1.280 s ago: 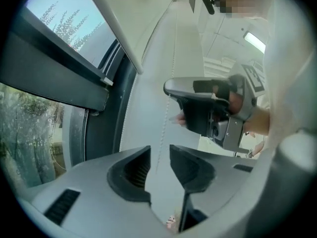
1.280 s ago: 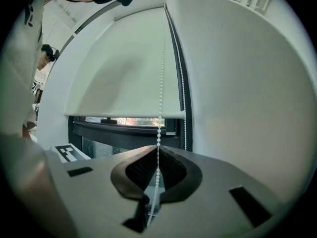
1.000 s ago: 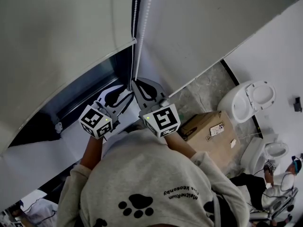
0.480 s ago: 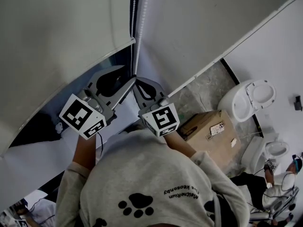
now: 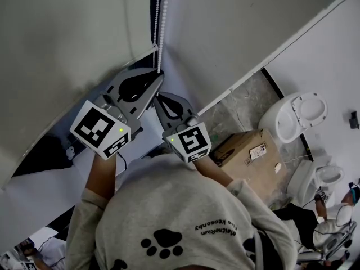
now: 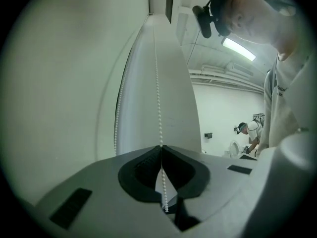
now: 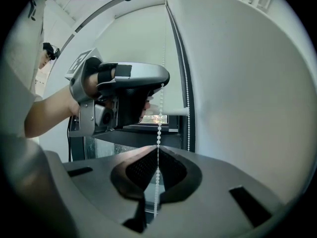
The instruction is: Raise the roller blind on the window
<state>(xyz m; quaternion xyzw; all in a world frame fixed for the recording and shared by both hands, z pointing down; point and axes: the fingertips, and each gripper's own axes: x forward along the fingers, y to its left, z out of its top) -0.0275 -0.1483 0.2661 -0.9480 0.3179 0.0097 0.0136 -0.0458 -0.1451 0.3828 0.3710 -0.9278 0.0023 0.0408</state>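
Observation:
The white roller blind (image 5: 67, 38) hangs over the window, and its white bead chain (image 5: 163, 27) runs down beside it. My left gripper (image 5: 159, 75) sits higher on the chain; its jaws have just been closing and now pinch the beads (image 6: 157, 93) between them. Just below it, my right gripper (image 5: 156, 97) is shut on the same chain (image 7: 159, 128). In the right gripper view the left gripper (image 7: 161, 83) shows above, with the chain taut between the two. A second strand (image 7: 186, 103) hangs free to the right.
A white wall (image 5: 236, 32) borders the chain on the right. A cardboard box (image 5: 247, 153) and two toilets (image 5: 295, 117) stand on the floor behind me. Another person (image 5: 337, 207) crouches at the far right. Window glass (image 7: 119, 145) shows below the blind's bottom bar.
The left gripper has risen along the chain from beside the right gripper to above it, and its jaws went from open to shut on the chain. The right gripper stayed put.

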